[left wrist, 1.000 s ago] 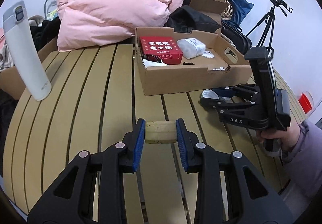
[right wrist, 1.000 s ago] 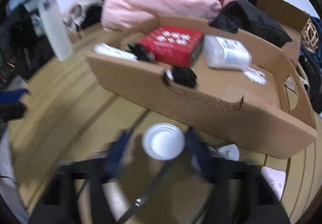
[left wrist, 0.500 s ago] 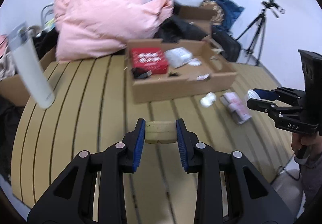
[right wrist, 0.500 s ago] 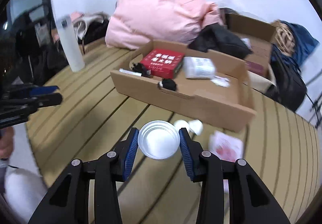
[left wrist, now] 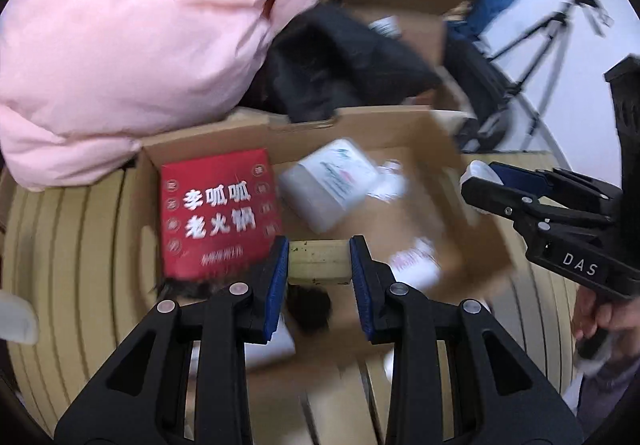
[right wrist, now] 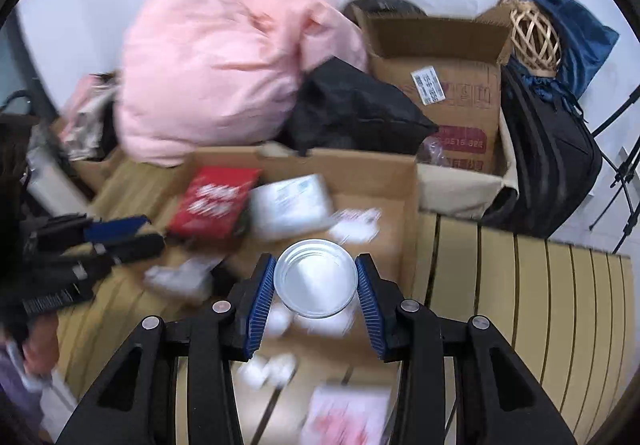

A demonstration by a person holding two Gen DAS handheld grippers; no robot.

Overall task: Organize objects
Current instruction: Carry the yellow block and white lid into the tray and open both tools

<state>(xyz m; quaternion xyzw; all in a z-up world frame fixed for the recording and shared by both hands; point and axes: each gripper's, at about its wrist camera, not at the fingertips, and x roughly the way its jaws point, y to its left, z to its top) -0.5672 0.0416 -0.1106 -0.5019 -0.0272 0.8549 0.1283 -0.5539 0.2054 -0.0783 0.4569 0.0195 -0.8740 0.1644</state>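
My left gripper (left wrist: 319, 265) is shut on a yellowish block (left wrist: 319, 263) and holds it above the open cardboard box (left wrist: 208, 135). In the box lie a red packet (left wrist: 218, 211), a white pack (left wrist: 330, 187) and small white items. My right gripper (right wrist: 316, 283) is shut on a round white lid (right wrist: 316, 277), held over the box's near side (right wrist: 404, 181). The right gripper also shows in the left wrist view (left wrist: 486, 185), at the right over the box's end. The left gripper shows in the right wrist view (right wrist: 116, 235) at the left.
A pink quilt (left wrist: 132, 33), black cloth (left wrist: 332, 65) and a taller cardboard box (right wrist: 452, 85) crowd the back of the slatted table (right wrist: 540, 285). A black backpack (right wrist: 548, 161) and a tripod (left wrist: 536, 41) stand at the right. Loose white bits and a pink-printed packet (right wrist: 344, 413) lie near the box.
Both grippers have moved forward from over the table to over the cardboard box, each still holding its object. The view is blurred by the motion.
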